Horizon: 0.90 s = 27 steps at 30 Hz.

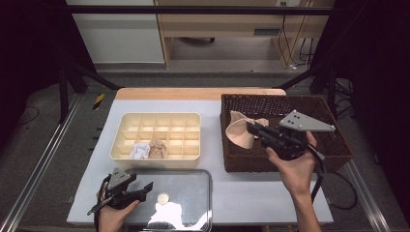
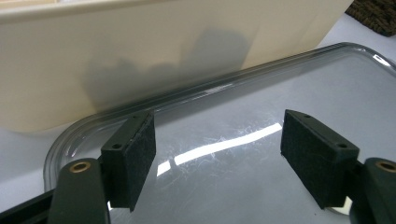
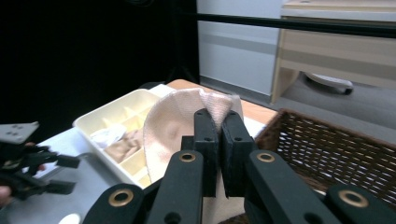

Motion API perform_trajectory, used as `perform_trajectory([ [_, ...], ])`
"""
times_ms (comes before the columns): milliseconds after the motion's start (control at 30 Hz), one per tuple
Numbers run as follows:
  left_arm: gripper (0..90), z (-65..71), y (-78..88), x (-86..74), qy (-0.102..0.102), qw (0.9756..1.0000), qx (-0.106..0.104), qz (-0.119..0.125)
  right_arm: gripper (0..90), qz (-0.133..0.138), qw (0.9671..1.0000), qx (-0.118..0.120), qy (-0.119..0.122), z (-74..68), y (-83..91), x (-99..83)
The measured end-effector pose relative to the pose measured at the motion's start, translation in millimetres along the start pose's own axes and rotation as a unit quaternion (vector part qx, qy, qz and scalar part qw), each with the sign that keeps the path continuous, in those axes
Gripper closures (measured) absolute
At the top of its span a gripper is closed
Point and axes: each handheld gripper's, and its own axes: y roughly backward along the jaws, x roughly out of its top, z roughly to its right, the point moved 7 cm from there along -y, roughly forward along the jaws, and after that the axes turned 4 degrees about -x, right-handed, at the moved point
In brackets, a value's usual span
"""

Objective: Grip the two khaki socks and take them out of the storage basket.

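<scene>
right gripper (image 1: 251,129): jaws pressed together on a fold of the beige sock (image 1: 240,133), pinching it near its top edge; in the right gripper view the cloth (image 3: 170,128) drapes down in front of the jaws
sock location: lifted over the left part of the wicker basket (image 1: 333,150), hanging free, not yet over the divider box (image 1: 154,116)
left gripper (image 1: 145,189): jaws spread, nothing between them; the pads (image 2: 135,154) hover just over the clear lid (image 1: 193,193), near the box's front wall (image 2: 116,60)
box contents: white sock (image 1: 139,152) and tan sock (image 1: 156,149) rolled in two neighbouring front-row cells; other cells look free
step in hand (judgement): carrying the sock from basket to a free cell
how to do it well: keep the pinch firm, cloth is limp and only a thin fold is held; lift enough that the hanging tail clears the basket rim and the box wall
aim: a free cell beside the tan sock; lower the tail in first so it bunches inside one cell rather than across a divider
risk: tail snagging on the wicker, or cloth draping over two cells
left hand advice: stay off the lid's glare zone, ready to tuck the sock if it spills over
</scene>
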Motion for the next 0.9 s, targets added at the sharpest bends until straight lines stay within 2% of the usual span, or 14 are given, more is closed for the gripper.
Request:
perform_trajectory([
  [233,21.7,-1.5,1.4,0.4,0.004,1.0,0.008,0.0,87.2,0.003,0.9994,0.033,0.013,-27.9,2.6,-3.9],
  [400,20.3,-1.0,0.9,0.0,0.001,0.9999,0.011,-0.002,87.2,-0.004,0.9984,0.054,0.017,-44.4,2.3,-15.4],
  [667,19.6,-0.6,2.5,-1.1,-0.004,0.9998,0.017,-0.004,87.2,-0.027,0.9959,0.085,0.016,-66.4,-0.2,-45.5],
  [900,20.6,-0.8,5.6,-2.3,0.003,0.9999,0.015,0.0,87.1,-0.051,0.9937,0.099,0.01,-75.8,-2.2,-73.4],
])
